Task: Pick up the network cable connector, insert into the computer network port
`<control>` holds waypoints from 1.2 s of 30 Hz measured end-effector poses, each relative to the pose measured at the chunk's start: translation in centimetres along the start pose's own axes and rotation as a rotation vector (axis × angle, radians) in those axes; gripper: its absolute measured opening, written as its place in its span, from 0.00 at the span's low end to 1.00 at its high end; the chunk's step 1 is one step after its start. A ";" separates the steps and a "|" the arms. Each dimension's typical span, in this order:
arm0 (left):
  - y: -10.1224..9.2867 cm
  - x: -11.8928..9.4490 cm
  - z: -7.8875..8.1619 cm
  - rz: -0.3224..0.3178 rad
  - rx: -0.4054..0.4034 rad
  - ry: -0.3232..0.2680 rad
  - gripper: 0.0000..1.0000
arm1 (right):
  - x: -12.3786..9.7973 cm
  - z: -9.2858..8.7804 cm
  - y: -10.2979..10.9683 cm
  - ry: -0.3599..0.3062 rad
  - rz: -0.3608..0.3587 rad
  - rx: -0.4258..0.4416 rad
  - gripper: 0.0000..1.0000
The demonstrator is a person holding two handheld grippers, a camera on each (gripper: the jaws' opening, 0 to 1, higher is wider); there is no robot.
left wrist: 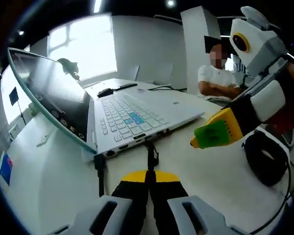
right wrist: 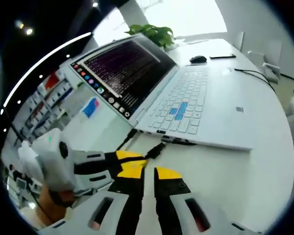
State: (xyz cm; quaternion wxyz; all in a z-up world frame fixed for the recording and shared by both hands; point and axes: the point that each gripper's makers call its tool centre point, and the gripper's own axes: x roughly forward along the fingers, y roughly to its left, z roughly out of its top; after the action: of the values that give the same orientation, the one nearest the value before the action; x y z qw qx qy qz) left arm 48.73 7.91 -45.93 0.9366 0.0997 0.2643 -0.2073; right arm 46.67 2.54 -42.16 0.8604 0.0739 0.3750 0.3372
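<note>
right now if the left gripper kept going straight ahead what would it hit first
Most likely the side edge of the laptop, at its ports. The left gripper, shut on the network cable connector, points there; depth is uncertain.

The laptop is white with pale keys and a cluster of blue keys; its screen is dark with purplish text lines. The table is white. The left gripper has black jaws with yellow tips. The right gripper is yellow and black with green tip pads. The cable is black. The plant is green.
</note>
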 end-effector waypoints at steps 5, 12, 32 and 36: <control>-0.5 -1.2 1.3 -0.062 -0.114 -0.079 0.04 | 0.1 0.1 -0.2 -0.035 0.010 0.029 0.10; 0.0 -2.7 2.1 -0.121 -0.291 -0.167 0.04 | 0.0 0.4 0.3 -0.103 0.057 0.094 0.10; -0.7 -5.2 0.9 -0.258 -0.597 -0.261 0.04 | 1.0 1.1 4.0 -0.235 0.161 0.144 0.13; -1.1 -5.4 1.1 -0.273 -0.603 -0.269 0.04 | 1.6 1.2 4.6 -0.243 0.187 0.149 0.13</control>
State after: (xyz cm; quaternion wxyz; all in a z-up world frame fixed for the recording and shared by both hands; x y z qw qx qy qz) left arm 44.52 8.46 -42.20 0.9141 -0.2458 0.1986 -0.2542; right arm 45.85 7.19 -40.53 0.8564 0.2123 0.2838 0.3755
